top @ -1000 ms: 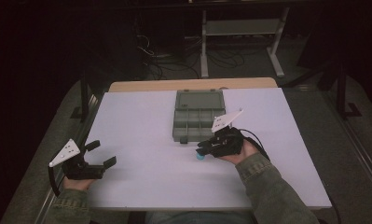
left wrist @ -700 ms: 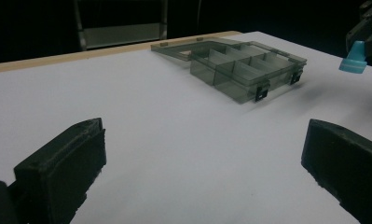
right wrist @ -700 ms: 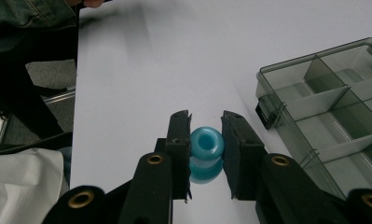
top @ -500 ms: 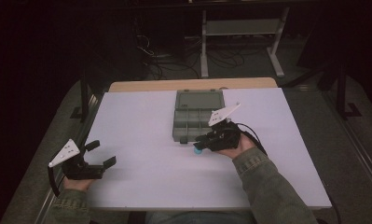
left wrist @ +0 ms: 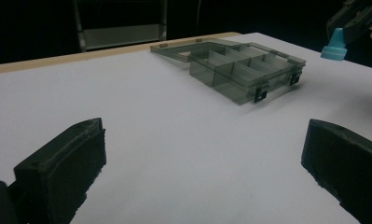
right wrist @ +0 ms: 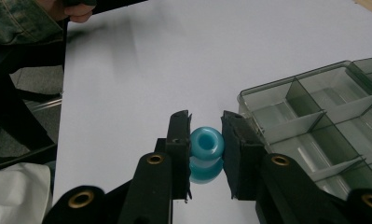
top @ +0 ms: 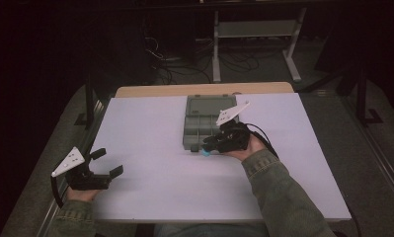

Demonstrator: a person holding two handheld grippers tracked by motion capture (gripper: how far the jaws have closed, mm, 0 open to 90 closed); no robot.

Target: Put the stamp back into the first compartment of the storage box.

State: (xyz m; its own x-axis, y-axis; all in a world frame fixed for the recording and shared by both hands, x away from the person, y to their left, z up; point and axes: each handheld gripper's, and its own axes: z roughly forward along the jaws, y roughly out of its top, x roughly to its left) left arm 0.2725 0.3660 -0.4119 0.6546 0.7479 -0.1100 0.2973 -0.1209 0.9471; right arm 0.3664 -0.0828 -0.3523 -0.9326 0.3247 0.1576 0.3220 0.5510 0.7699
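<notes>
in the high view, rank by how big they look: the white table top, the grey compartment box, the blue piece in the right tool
1. White table top, by far the largest.
2. Grey compartment box, open, with its lid lying flat behind it.
3. Blue piece, a small spot at the tip of the right tool.
The gaps are wide, so nearness does not change the order.

Glossy turquoise-blue plastic ring piece (right wrist: 207, 144), smoky grey translucent plastic compartment box (top: 203, 123), plain white table sheet (top: 150, 128) edged in pale wood, black gripper pads (right wrist: 180, 149)
</notes>
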